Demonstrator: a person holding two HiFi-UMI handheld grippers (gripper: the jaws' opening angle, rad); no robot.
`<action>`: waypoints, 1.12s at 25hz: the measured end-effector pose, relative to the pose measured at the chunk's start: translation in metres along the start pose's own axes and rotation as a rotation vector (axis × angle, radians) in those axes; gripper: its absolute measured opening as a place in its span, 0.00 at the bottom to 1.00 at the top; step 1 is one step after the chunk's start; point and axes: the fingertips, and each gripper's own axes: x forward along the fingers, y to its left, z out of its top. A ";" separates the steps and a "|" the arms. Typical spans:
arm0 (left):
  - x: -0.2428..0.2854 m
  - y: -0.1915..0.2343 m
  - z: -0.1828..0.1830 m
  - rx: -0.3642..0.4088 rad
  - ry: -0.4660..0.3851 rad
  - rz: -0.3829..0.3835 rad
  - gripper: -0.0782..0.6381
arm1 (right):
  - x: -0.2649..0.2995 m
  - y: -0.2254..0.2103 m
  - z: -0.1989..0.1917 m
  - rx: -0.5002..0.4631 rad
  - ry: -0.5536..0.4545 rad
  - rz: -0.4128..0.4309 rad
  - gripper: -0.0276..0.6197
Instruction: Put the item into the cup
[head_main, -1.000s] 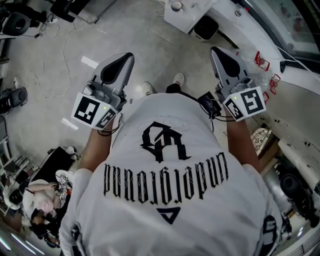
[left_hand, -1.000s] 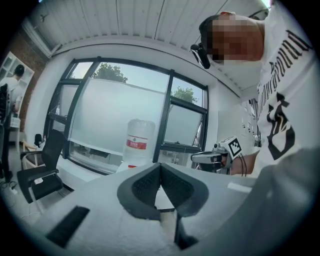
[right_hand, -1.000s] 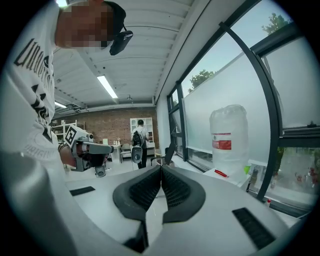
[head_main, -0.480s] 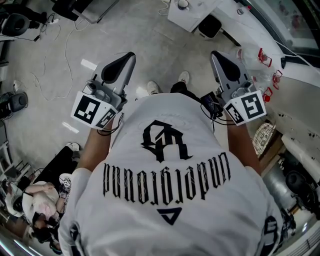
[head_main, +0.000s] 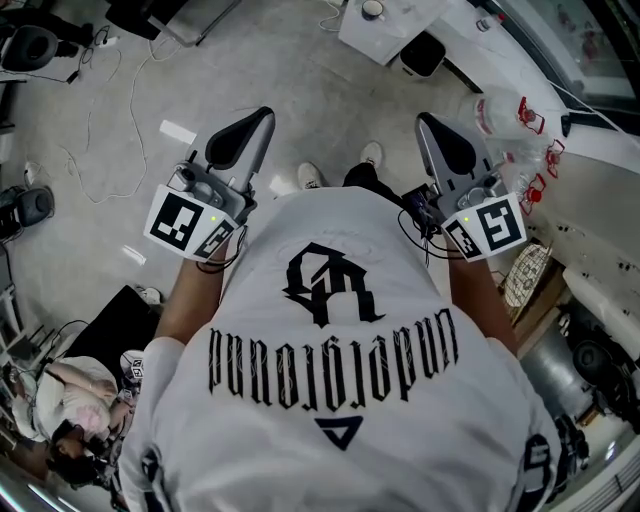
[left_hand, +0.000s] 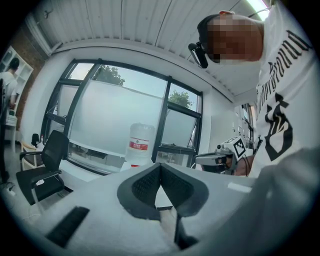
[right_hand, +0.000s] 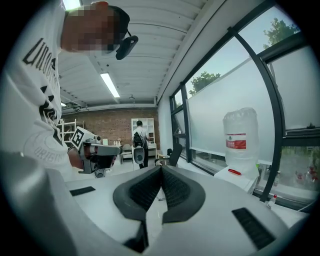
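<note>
Neither a cup nor an item to go in it can be made out in any view. I hold both grippers up in front of my white T-shirt (head_main: 330, 340), above a grey floor. My left gripper (head_main: 240, 140) is shut, with its dark pads pressed together and nothing between them (left_hand: 160, 165). My right gripper (head_main: 450, 148) is shut too and just as empty (right_hand: 161, 167). Each gripper view also catches the other gripper from the side: the right gripper (left_hand: 215, 159) and the left gripper (right_hand: 100, 150).
A large water bottle (right_hand: 240, 137) stands on a white counter by the windows, at the head view's upper right (head_main: 497, 115). A white table (head_main: 385, 25) is ahead, with cables (head_main: 100, 150) on the floor at left. An office chair (left_hand: 47, 165) and another person (right_hand: 138, 142) are farther off.
Both grippers stay shut and empty. The right gripper has shifted slightly left and lower in the head view, and the floor has slid a little as I move.
</note>
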 end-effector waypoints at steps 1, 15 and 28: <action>0.000 0.001 0.000 -0.001 0.000 -0.003 0.13 | 0.001 0.001 0.001 -0.001 0.000 -0.002 0.07; 0.001 0.007 -0.003 -0.014 -0.003 -0.023 0.13 | 0.003 -0.009 0.008 -0.007 -0.008 -0.040 0.07; 0.014 0.004 0.008 -0.013 -0.003 -0.041 0.13 | -0.002 -0.025 0.020 -0.014 -0.010 -0.055 0.07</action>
